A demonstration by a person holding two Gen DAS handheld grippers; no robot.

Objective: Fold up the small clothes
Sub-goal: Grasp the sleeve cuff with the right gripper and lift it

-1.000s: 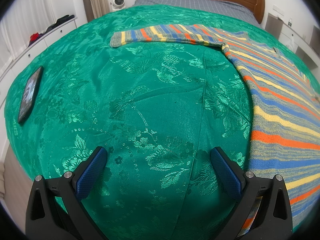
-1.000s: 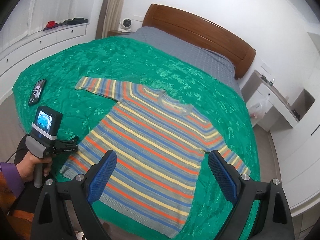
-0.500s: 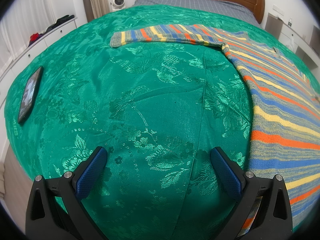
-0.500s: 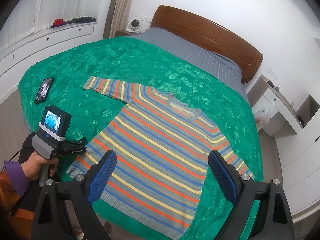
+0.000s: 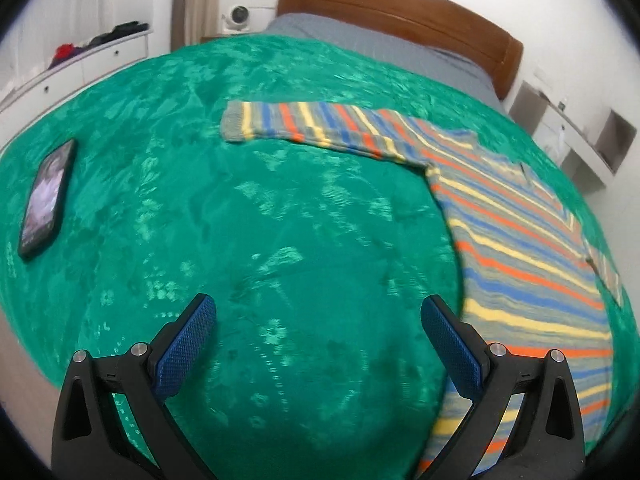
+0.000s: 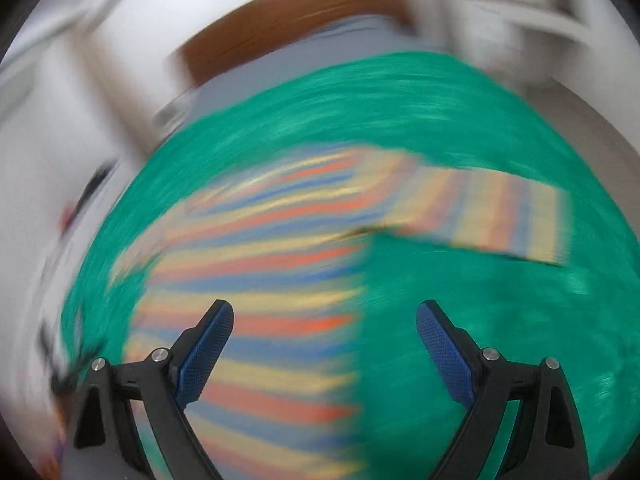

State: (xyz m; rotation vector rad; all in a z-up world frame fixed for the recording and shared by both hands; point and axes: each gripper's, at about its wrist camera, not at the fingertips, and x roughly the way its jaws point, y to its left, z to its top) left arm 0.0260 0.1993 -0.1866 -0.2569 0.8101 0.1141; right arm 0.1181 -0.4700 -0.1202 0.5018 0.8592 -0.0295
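Striped sweater (image 5: 516, 240) flat on green bedspread (image 5: 260, 240), near bed's foot edge, both sleeves out. Left gripper (image 5: 318, 344), right gripper (image 6: 324, 344) agape, empty. Step: approach. Next: pinch 1 sleeve, fold inward.

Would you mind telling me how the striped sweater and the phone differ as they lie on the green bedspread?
The striped sweater is soft, multicoloured knit, spread wide with a sleeve stretched out; the phone is a small, rigid, dark slab. The sweater lies to the right of the left tool, the phone far left near the edge. Both lie flat on the bedspread, untouched.
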